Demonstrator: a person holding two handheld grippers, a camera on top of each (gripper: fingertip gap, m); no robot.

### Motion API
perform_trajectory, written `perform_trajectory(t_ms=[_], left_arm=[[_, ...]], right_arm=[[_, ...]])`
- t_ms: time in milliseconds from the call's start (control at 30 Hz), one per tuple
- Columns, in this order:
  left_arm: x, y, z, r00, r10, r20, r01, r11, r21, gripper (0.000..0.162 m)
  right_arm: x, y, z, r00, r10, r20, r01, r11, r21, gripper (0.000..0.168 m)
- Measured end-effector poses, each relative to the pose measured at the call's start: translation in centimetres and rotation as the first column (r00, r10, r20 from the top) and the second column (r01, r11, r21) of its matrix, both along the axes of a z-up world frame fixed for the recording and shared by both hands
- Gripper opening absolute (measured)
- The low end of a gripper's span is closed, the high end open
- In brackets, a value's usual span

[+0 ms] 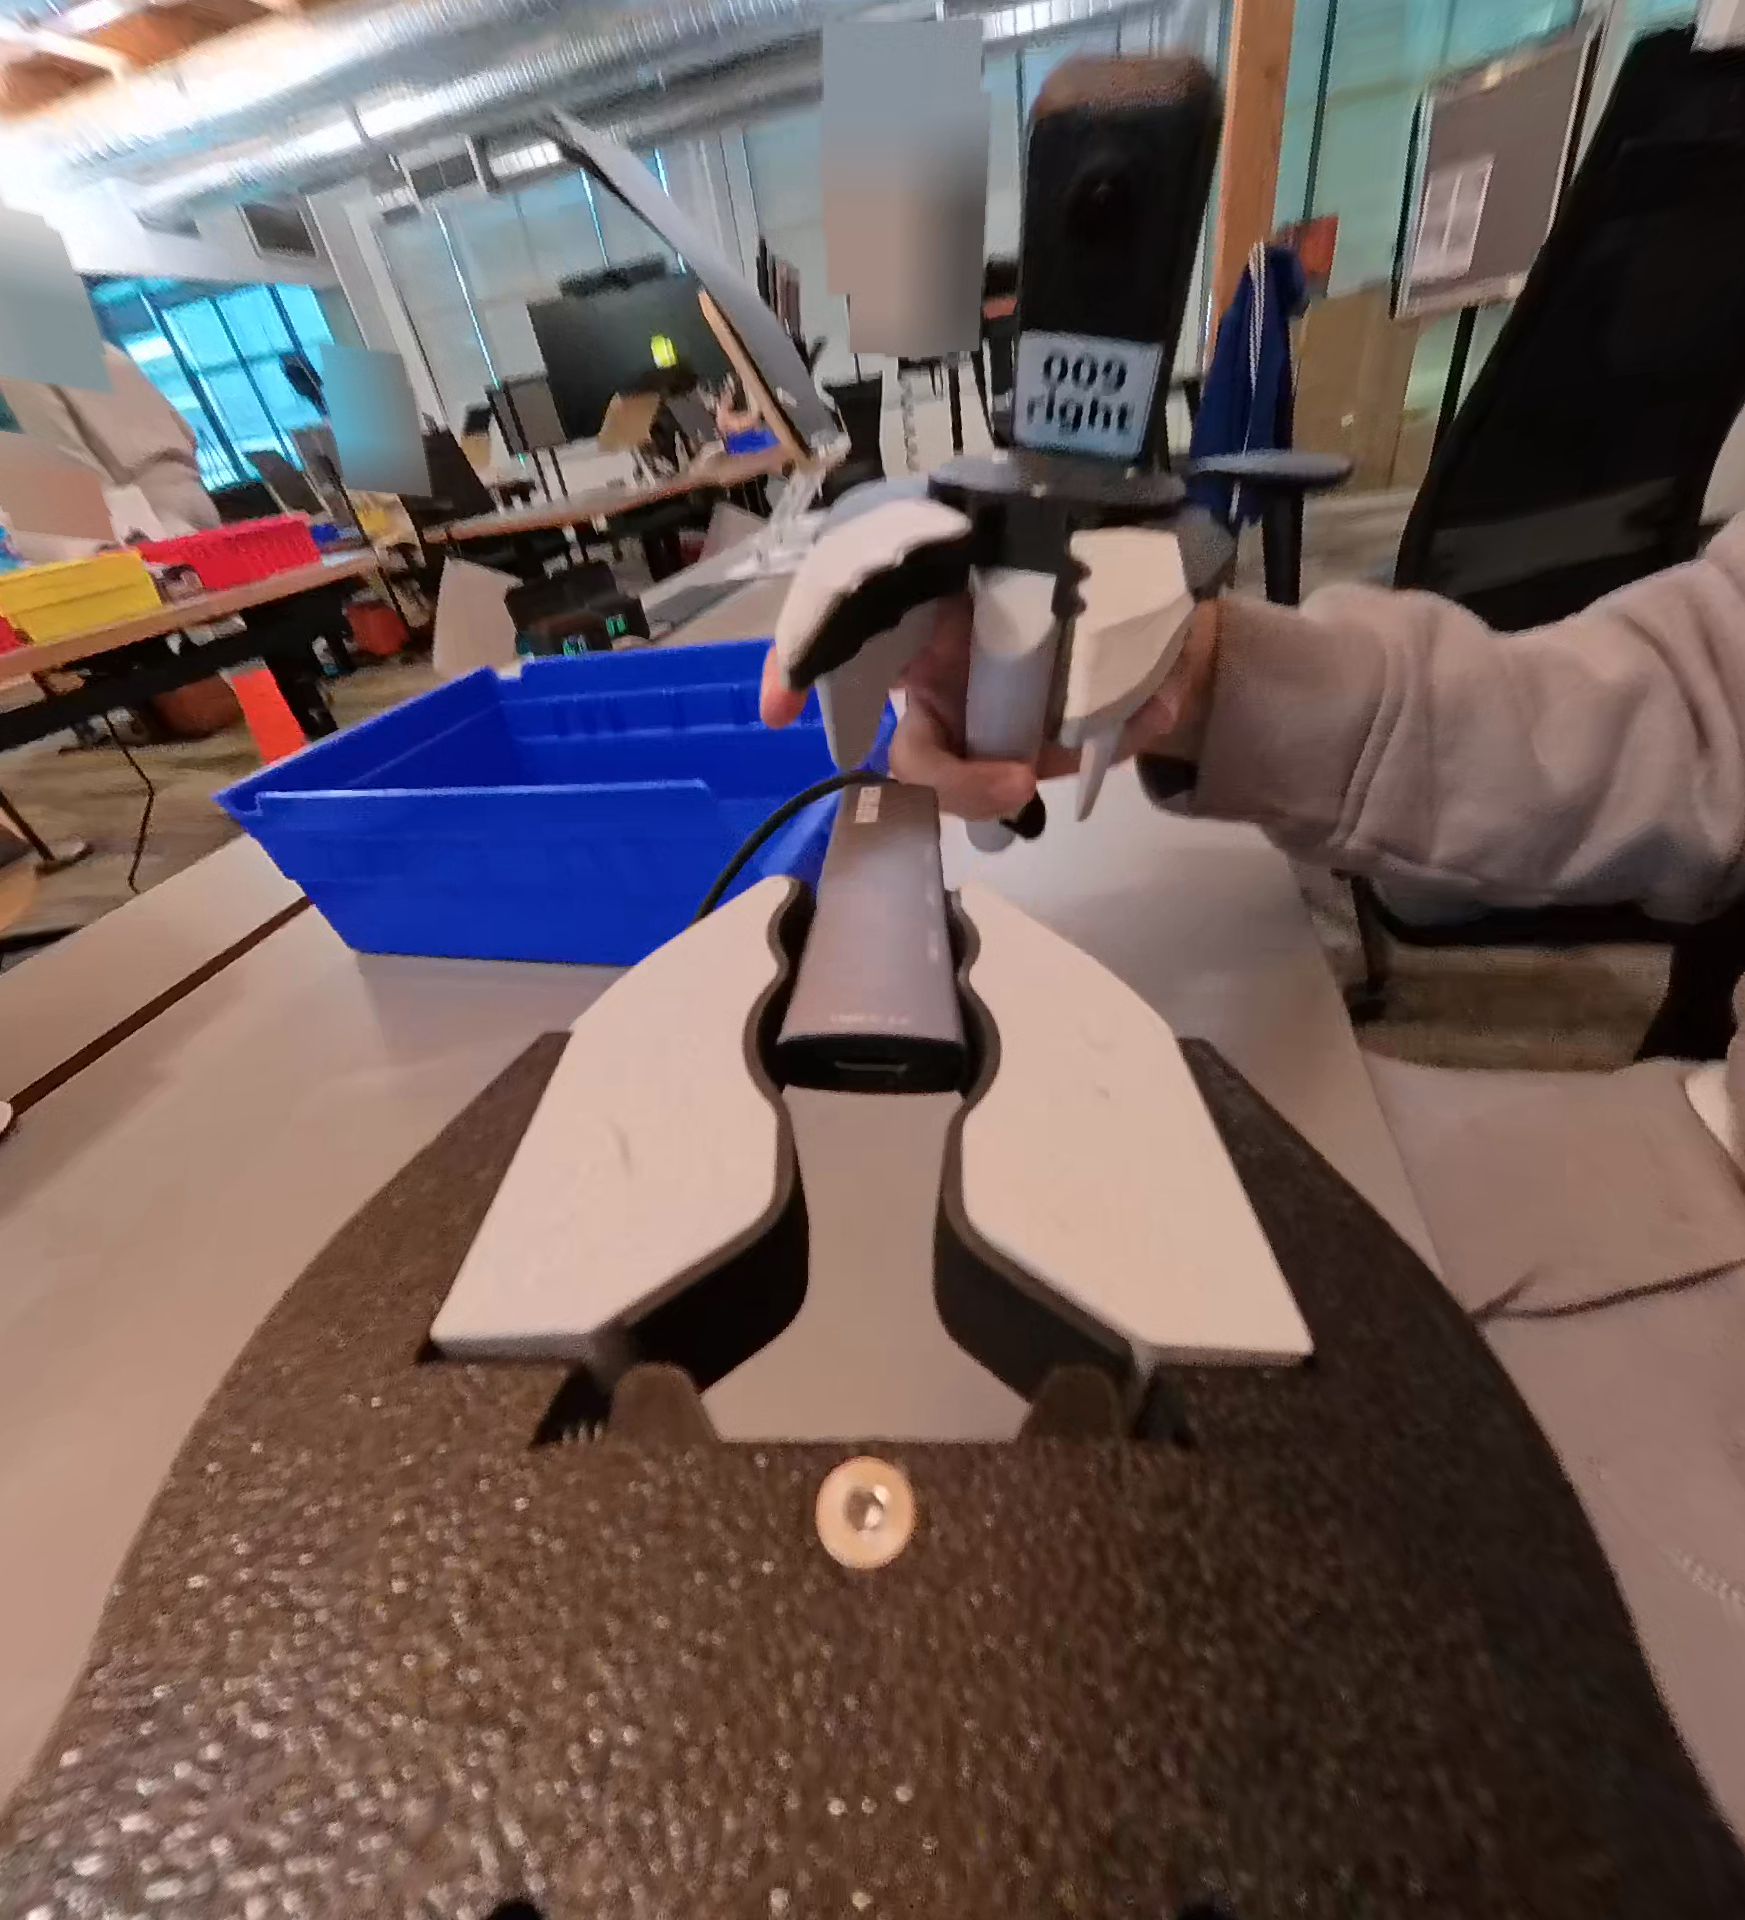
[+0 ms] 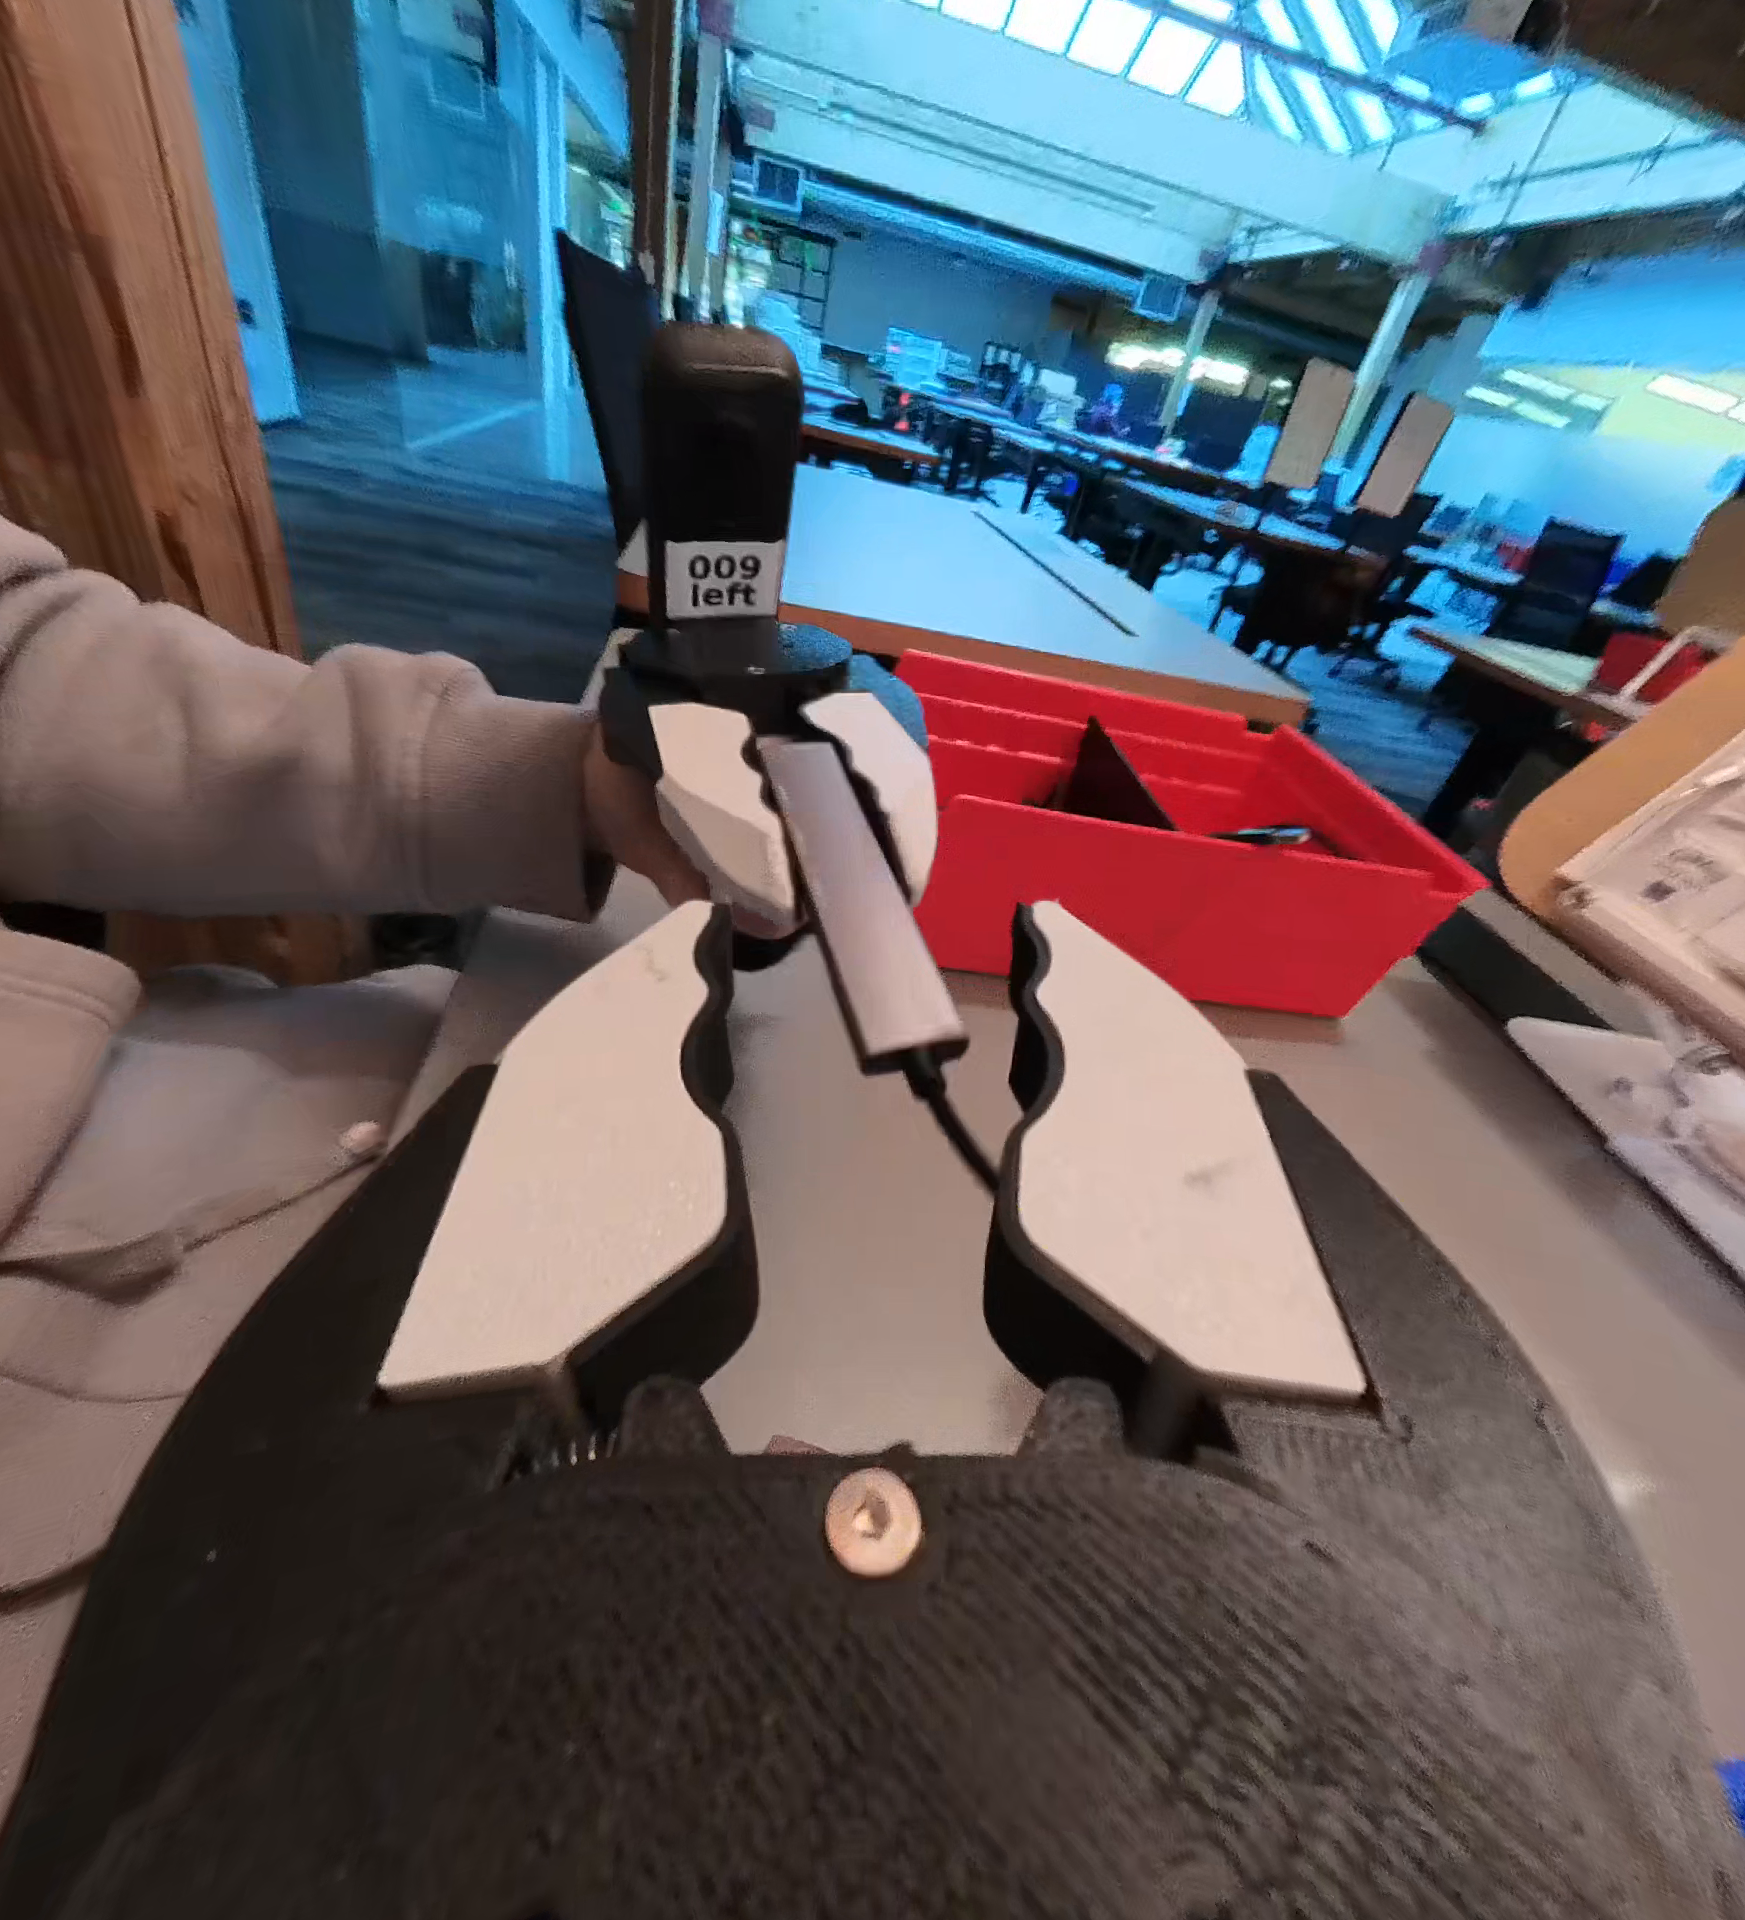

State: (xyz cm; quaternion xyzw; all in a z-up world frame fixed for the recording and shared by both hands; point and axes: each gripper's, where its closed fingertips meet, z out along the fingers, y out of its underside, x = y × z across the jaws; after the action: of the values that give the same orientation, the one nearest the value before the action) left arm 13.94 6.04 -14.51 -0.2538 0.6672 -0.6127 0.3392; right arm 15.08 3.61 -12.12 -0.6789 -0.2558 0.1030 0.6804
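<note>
The left hand-held gripper (image 1: 868, 1023) is clenched on a slim grey adapter (image 1: 873, 940), gripping it near its ported end so the body juts forward, raised above the pale bench (image 1: 172, 1091). A black cable (image 2: 951, 1127) trails from its far tip. Facing it, the right hand-held gripper (image 2: 868, 1049) hangs with fingers spread, released, the adapter's cabled end between them untouched. Each device carries a white printed sticker. Beyond stand a blue bin (image 1: 535, 810) and a red bin (image 2: 1180, 883).
</note>
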Motion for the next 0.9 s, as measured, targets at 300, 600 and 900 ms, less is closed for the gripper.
perform_trajectory(t_ms=[300,600,900], left_arm=[[-0.1,-1.4,0.5,0.995,-0.095,0.008,0.095,0.995,-0.011,0.024],[0.0,-1.1,0.1,0.993,-0.115,0.019,0.116,0.989,-0.093,0.024],[0.0,-1.0,-0.4,0.992,-0.127,-0.001,0.126,0.987,-0.097,0.024]], right_arm=[[-0.3,0.6,-2.4,0.994,-0.007,0.112,0.016,0.996,-0.085,0.047],[-0.7,0.9,-1.9,0.986,0.085,-0.142,-0.092,0.995,-0.042,0.025],[-1.0,1.1,-2.4,0.97,0.124,-0.209,-0.136,0.99,-0.044,0.025]])
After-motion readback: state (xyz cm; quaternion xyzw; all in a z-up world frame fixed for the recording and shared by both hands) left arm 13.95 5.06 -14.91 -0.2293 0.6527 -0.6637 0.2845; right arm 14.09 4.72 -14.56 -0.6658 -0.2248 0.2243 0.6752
